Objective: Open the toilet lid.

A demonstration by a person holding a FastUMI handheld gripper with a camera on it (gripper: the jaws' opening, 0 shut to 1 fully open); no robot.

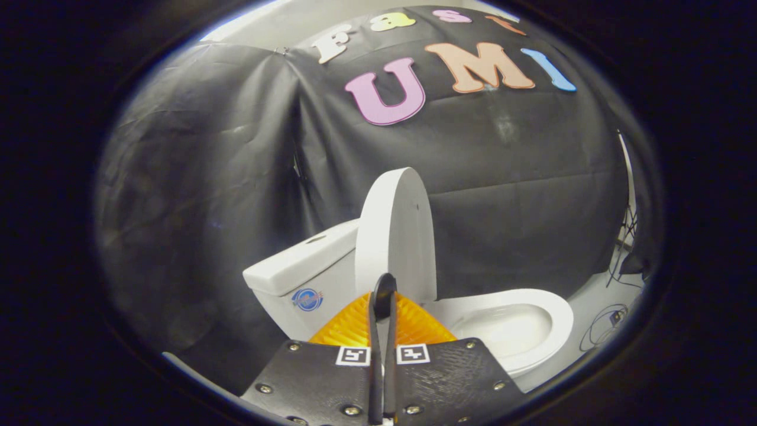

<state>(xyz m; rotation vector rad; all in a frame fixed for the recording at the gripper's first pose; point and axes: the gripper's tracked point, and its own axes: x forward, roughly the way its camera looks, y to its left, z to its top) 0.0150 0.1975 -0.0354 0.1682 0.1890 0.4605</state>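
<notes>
A white toilet stands ahead of me. Its lid (395,236) is raised upright, leaning back toward the cistern (298,269), and I see it nearly edge-on. The open seat and bowl (514,322) lie to the right of the lid. My gripper (383,290) sits just in front of the lid's lower edge with its two fingers pressed together; nothing shows between them. Whether the tips touch the lid is unclear.
The black cloth wall rises close behind the toilet. Loose cables (609,322) lie on the pale floor to the right of the bowl, and a dark stand (630,236) is at the far right.
</notes>
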